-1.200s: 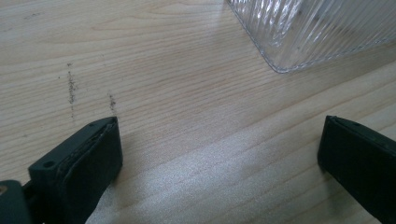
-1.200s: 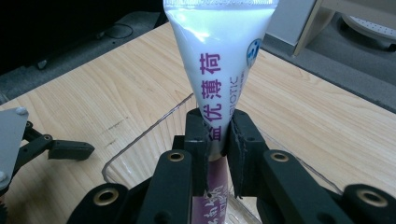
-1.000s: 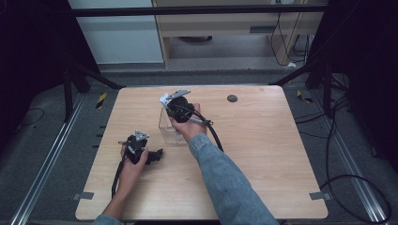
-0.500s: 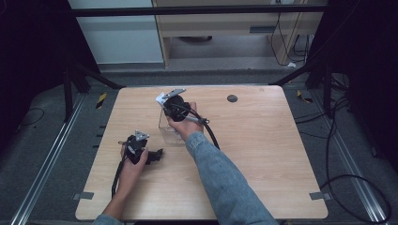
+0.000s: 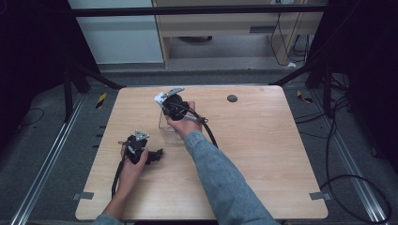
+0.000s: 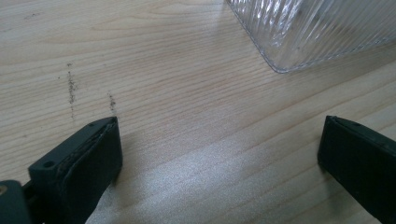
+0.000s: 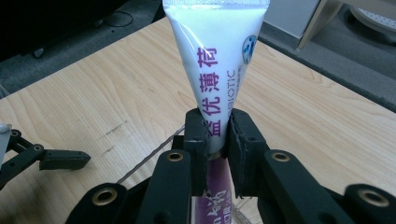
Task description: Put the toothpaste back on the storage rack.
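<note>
White and purple, the toothpaste tube stands between the jaws of the right gripper, which are closed tightly on its narrow part. Its flat, wide end rises above the jaws, and its purple lower part goes down behind them. In the high view this right gripper is held over the clear plastic container, at the far middle part of the wooden table; the flat end of the tube sticks out beyond the gripper, on its far left side. The edge of the container is seen just under the jaws in the right gripper view.

On the near left side, well apart from the right one, the left gripper lies low on the table in the person's left hand. Its jaws stand wide, with bare wood between them. A ribbed corner of the clear container is ahead of these jaws, near but not touching them.
</note>
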`<state>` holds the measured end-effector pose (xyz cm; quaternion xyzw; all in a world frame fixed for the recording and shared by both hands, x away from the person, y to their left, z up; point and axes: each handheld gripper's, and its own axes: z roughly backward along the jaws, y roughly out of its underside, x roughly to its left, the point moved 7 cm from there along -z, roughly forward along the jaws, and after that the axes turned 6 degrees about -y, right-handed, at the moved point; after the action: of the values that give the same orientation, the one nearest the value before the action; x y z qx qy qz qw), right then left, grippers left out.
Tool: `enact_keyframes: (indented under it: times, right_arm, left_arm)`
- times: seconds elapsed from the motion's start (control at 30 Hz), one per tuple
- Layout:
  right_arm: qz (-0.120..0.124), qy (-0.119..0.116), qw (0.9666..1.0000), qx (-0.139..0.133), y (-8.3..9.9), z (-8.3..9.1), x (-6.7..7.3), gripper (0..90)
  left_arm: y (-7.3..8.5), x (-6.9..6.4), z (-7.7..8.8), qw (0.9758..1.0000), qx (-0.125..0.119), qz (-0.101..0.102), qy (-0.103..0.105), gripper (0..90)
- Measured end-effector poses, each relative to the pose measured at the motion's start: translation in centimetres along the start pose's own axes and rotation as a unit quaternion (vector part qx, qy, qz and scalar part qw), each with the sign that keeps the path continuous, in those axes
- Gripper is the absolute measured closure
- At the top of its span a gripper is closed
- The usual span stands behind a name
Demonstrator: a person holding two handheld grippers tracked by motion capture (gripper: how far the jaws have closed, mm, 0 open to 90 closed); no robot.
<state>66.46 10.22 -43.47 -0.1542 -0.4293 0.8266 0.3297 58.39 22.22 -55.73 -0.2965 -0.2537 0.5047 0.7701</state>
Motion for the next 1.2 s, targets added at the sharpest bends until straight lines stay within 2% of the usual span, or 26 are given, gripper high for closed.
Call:
enact_keyframes:
  times: [0.87,1.2]
  right_arm:
    - [-0.003,-0.006,1.0,0.0,-0.02,-0.15,0.07,77.4]
    - [-0.009,-0.008,0.9999,-0.004,-0.13,0.63,-0.13,72.0]
  left_arm:
    - [-0.01,0.01,-0.01,1.0,0.0,-0.001,0.0,0.0]
    - [-0.03,0.01,-0.02,1.0,0.0,-0.001,0.001,0.0]
